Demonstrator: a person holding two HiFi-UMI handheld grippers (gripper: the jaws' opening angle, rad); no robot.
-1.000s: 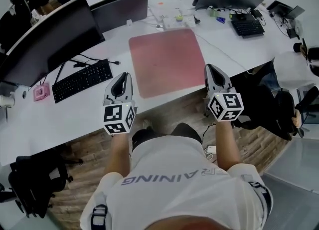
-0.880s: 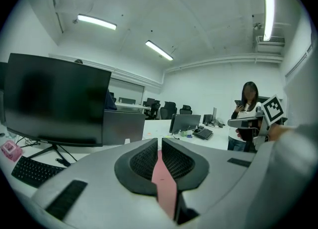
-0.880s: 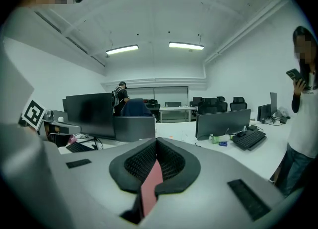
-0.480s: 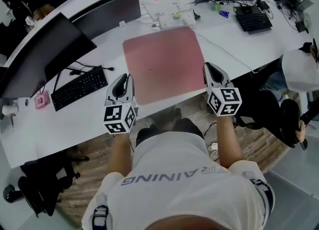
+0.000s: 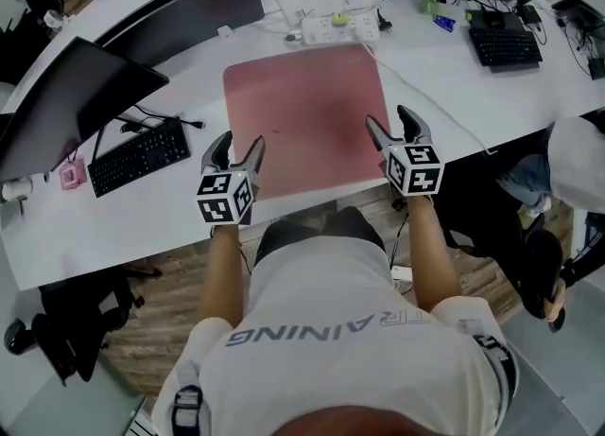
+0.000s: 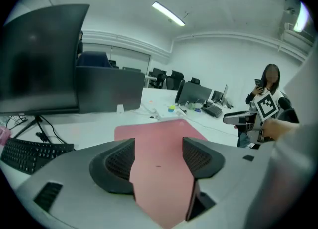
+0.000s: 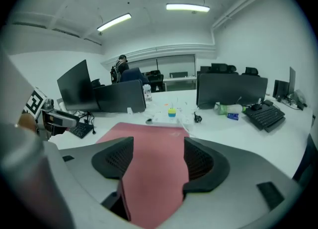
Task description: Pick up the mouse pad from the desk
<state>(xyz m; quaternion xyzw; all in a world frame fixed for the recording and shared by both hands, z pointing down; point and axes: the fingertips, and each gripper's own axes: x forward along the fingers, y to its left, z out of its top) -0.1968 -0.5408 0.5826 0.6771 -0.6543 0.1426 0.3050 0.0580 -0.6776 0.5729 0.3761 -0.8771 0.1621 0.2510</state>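
Observation:
A large pink mouse pad (image 5: 302, 113) lies flat on the white desk (image 5: 123, 226), its near edge at the desk's front. My left gripper (image 5: 237, 147) hovers at the pad's near left corner and my right gripper (image 5: 394, 124) at its near right corner. Both have just been opening and stand open, with nothing pinched between the pads. In the left gripper view the mouse pad (image 6: 159, 138) fills the gap of the left gripper (image 6: 158, 161). The right gripper view shows the same: the mouse pad (image 7: 154, 143) lies beyond the right gripper (image 7: 158, 161).
A black keyboard (image 5: 137, 157) and a dark monitor (image 5: 71, 103) lie left of the pad. Behind it are a second monitor (image 5: 184, 8) and a white power strip (image 5: 331, 29) with cables. Another keyboard (image 5: 506, 46) sits far right. A person (image 5: 577, 150) sits at the right.
Both grippers moved forward and down to the pad's near corners. Their jaws, shut in the earlier frames, now stand apart.

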